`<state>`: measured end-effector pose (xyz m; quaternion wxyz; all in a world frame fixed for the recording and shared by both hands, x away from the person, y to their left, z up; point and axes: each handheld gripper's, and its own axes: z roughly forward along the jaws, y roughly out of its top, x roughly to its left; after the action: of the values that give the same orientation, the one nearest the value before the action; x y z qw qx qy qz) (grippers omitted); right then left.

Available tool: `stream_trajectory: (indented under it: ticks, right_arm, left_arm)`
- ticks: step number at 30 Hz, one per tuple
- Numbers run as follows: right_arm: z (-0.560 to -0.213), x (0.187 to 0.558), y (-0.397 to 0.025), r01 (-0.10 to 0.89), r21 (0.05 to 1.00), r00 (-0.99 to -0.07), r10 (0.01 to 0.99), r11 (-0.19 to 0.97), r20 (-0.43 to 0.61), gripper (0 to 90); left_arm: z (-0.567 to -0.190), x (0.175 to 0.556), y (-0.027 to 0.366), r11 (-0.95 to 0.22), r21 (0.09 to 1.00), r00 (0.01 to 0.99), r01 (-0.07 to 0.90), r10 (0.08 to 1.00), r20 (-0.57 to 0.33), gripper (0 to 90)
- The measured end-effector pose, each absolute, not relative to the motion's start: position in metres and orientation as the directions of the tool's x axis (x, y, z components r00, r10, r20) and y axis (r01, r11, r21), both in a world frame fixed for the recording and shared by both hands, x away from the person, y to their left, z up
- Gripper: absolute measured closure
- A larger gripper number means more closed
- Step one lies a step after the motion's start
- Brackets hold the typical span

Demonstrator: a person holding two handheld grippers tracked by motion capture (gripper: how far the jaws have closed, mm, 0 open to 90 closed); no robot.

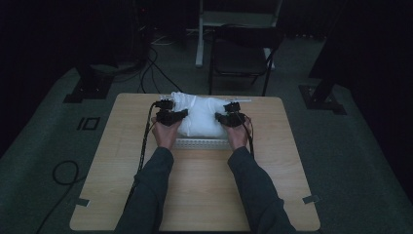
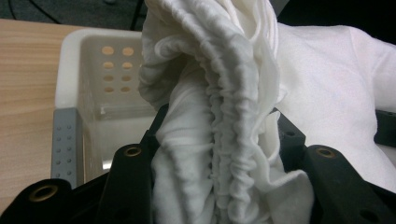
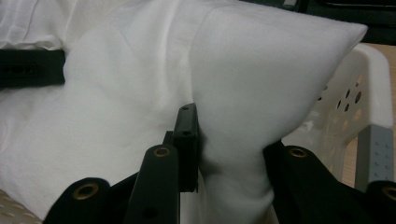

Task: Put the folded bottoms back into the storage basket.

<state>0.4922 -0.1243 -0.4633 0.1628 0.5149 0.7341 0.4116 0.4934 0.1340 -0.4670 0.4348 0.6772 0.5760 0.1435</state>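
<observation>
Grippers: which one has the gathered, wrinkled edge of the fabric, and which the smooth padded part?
The left gripper pinches the ruched hem of the white cloth; the right gripper clamps the smooth pillow corner.

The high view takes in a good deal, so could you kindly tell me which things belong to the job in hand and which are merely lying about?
In the job:
- white cloth
- white perforated basket
- left claw, shut on the cloth
- right claw, shut on the cloth

Lying about:
- folding chair
- floor cables
- stand bases
</observation>
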Motion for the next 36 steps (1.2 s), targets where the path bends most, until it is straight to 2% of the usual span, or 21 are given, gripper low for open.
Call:
stream_trajectory:
  ticks: [12, 36]
  right_arm:
    - [-0.470, 0.492, -0.124, 0.647, 0.749, -0.408, 0.895, 0.145, 0.178, 70.6]
    - [-0.489, 0.486, -0.124, 0.676, 0.724, -0.376, 0.909, 0.135, 0.182, 70.5]
  left_arm:
    - [-0.474, 0.493, 0.127, -0.012, 0.736, 0.299, 0.677, 0.918, -0.260, 54.3]
    - [-0.487, 0.487, 0.122, 0.008, 0.692, 0.252, 0.721, 0.928, -0.273, 53.8]
